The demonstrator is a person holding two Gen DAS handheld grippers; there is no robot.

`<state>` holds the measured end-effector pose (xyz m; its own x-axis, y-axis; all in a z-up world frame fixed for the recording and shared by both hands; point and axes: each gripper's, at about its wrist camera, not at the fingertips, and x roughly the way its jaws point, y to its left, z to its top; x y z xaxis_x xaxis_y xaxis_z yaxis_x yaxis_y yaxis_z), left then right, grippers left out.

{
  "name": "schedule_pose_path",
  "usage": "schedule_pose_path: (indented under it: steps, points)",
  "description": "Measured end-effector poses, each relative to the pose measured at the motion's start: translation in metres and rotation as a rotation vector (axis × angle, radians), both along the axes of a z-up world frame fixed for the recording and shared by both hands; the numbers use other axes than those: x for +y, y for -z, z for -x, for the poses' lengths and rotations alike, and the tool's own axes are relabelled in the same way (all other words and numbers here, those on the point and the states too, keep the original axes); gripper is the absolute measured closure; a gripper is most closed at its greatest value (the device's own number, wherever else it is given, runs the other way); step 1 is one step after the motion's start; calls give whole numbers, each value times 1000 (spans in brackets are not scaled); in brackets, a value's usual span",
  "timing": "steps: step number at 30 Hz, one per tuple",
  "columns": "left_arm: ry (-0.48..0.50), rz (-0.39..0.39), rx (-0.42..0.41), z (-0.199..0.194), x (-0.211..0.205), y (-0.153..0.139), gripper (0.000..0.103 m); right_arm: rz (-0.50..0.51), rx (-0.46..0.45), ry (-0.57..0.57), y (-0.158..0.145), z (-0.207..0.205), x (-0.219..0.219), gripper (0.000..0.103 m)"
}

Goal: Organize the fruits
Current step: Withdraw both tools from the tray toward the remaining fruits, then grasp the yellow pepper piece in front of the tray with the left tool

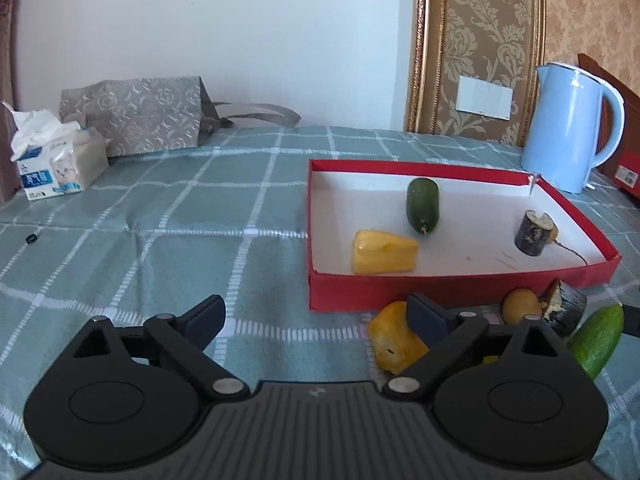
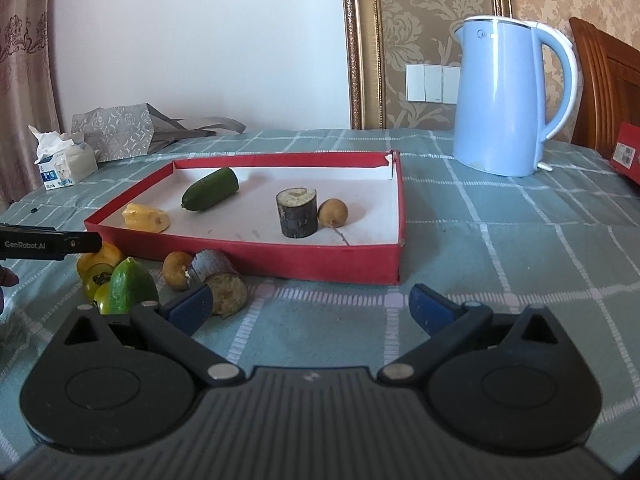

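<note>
- While four pieces already lie in the red box on the desk, a loose cluster waits just in front of its near wall, toward the left.
- Inside the box: a yellow wedge, a dark green cucumber, a dark upright stump-like chunk and a small brown round fruit touching it.
- Outside: a yellow pepper-like piece, a green cucumber half, a brown round fruit and a cut dark chunk lying on its side.
- Left gripper has its fingers spread wide, nothing between them; its right finger sits just before the yellow piece.
- Right gripper is likewise wide and empty, its left finger beside the cut chunk.
- Handling, as a judgement: all pieces look light. The cucumber's waxy skin may slip, so take it across the middle. The round fruits may roll; close on their widest part. The chunk looks firm; take hold of its curved sides.
</note>
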<state>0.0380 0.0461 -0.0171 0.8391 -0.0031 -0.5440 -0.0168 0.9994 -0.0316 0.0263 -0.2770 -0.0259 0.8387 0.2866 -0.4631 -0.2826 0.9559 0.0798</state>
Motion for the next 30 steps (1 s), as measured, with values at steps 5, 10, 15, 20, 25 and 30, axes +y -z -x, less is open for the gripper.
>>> schedule_pose_path:
  steps: [5, 10, 15, 20, 25, 30]
  points:
    - [91, 100, 22, 5, 7, -3, 5, -11, 24, 8, 1, -2, -2, 0]
    - [56, 74, 32, -2, -3, -3, 5, -15, 32, 7, 2, -2, -3, 0]
    - [66, 85, 63, -7, -7, 1, 5, -6, 31, 0, 1, -2, -1, 0]
    - [45, 67, 68, -10, -11, 3, 5, -7, 33, 0, 2, -3, -1, 0]
    - [19, 23, 68, -14, -19, 4, 5, -9, 46, -1, 2, -4, 0, 0]
    - [13, 24, 72, -15, -21, 4, 11, -17, 48, -29, 2, -3, 4, 0]
